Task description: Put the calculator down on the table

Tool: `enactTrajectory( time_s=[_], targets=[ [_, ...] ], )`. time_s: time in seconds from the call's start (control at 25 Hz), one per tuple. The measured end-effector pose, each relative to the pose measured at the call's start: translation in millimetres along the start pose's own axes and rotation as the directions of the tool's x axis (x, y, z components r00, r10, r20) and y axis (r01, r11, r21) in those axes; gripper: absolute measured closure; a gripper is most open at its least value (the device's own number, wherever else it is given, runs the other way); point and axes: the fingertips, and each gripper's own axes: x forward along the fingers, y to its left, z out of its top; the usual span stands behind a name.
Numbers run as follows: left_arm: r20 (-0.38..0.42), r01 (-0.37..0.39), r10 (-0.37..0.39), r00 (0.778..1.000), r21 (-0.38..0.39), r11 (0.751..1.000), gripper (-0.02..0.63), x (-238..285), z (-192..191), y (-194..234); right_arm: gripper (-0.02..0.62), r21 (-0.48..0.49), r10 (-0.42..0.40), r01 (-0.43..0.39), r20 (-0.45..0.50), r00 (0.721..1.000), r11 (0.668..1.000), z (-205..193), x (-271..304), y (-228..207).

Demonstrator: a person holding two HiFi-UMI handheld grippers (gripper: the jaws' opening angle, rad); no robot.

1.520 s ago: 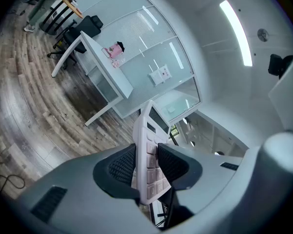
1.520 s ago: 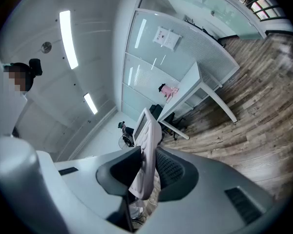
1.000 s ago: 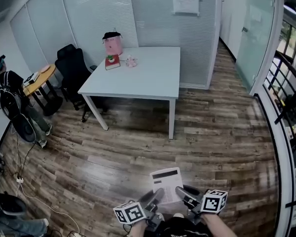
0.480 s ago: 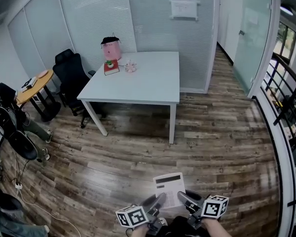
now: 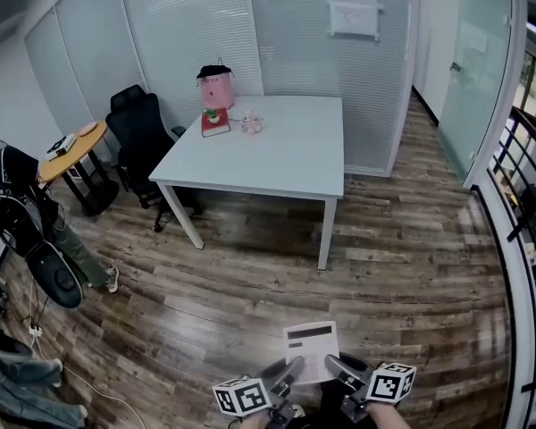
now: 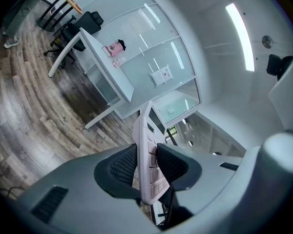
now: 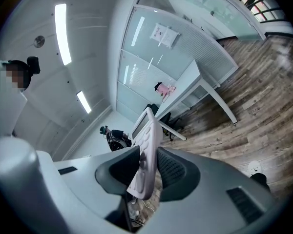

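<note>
A flat white calculator (image 5: 311, 351) with a dark display strip hangs over the wooden floor, low in the head view. My left gripper (image 5: 290, 371) is shut on its left edge and my right gripper (image 5: 336, 365) on its right edge. In the left gripper view the calculator (image 6: 145, 130) stands on edge between the ribbed pads (image 6: 123, 167) of the left gripper (image 6: 149, 167). The right gripper (image 7: 147, 168) pinches the calculator (image 7: 150, 130) the same way. The white table (image 5: 286, 155) stands well ahead across the floor, also seen as the table (image 6: 100, 60) and the table (image 7: 188, 84).
On the table's far left corner are a pink bag (image 5: 217, 86), a red book (image 5: 215, 124) and a small pink item (image 5: 252, 125). A black office chair (image 5: 147, 128) and a round wooden table (image 5: 71, 146) stand to the left. A person (image 5: 22, 217) stands at far left. A black railing (image 5: 529, 231) runs along the right.
Both grippers, still holding the calculator, have sunk lower in the head view. The white table and the person at left look larger and nearer.
</note>
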Motion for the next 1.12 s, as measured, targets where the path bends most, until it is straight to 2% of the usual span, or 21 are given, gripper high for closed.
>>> enactTrajectory(
  time_s=[0.16,0.52,0.72,0.92,1.12],
  targets=[
    [0.035,-0.013,0.014,0.999,-0.003,1.000,0.463,33,36,10,0.476,-0.006,0.032,-0.033,-0.037,0.999,0.999,40,30,-19],
    [0.143,-0.059,0.062,0.988,-0.025,0.998,0.463,132,135,10,0.477,-0.036,0.098,-0.103,-0.123,0.988,0.994,169,90,-59],
    [0.177,-0.074,0.079,0.981,-0.032,0.997,0.463,185,175,11,0.477,-0.040,0.113,-0.120,-0.144,0.983,0.992,229,113,-82],
    [0.203,-0.081,0.090,0.975,-0.051,0.995,0.463,229,203,16,0.477,-0.038,0.121,-0.129,-0.169,0.978,0.991,273,133,-109],
    [0.202,-0.095,0.108,0.973,-0.072,0.993,0.463,255,220,21,0.476,-0.028,0.120,-0.127,-0.187,0.975,0.992,298,146,-125]
  ],
)
